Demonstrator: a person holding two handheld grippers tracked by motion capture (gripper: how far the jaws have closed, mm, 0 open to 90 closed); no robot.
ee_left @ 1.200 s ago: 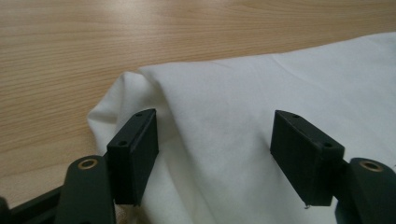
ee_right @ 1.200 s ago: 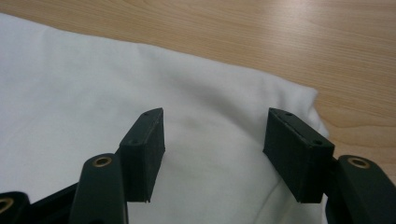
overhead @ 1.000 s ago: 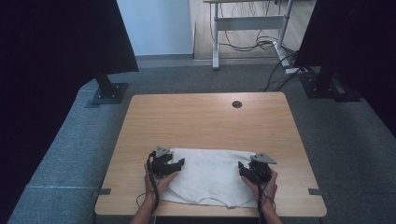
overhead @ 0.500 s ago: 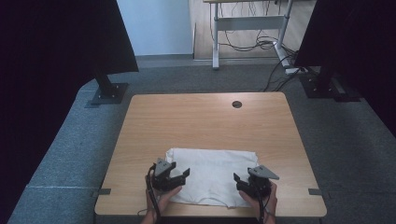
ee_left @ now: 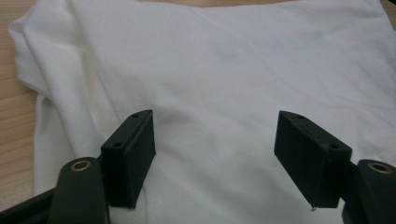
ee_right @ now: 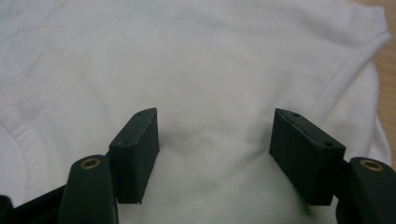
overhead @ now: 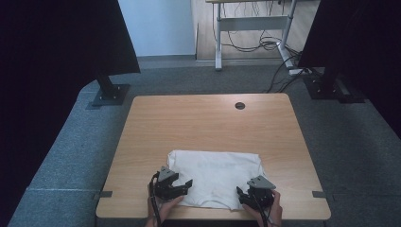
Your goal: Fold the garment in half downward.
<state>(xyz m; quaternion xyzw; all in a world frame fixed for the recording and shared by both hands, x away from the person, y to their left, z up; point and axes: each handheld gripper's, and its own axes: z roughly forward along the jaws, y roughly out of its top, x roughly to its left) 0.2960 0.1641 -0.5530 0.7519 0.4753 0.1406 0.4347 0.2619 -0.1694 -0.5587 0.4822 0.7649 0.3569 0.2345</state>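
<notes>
The person's forearms are cut off by the bottom edge of the high view; the hands are partly hidden under the gripper bodies. The near edge of the white cloth point(overhead: 215, 172) is partly covered by both tools, and whether the jaws touch the fabric cannot be told. The cloth is seen folded and flat at the near middle of the table point(overhead: 208, 120).

The left hand-held gripper point(overhead: 182, 187) is held at the cloth's near left corner, jaws spread wide apart, nothing between them but cloth below point(ee_left: 210, 84). The right hand-held gripper point(overhead: 246, 196) is held at the near right corner, jaws equally wide apart over the cloth point(ee_right: 210, 70), nothing gripped. A stitched seam is seen at the left of the right gripper view.

The far half of the table is bare wood, with a round cable hole point(overhead: 240, 105) near the far edge. Bare strips are left to either side of the cloth. The cloth's near edge lies close to the table's near edge.
</notes>
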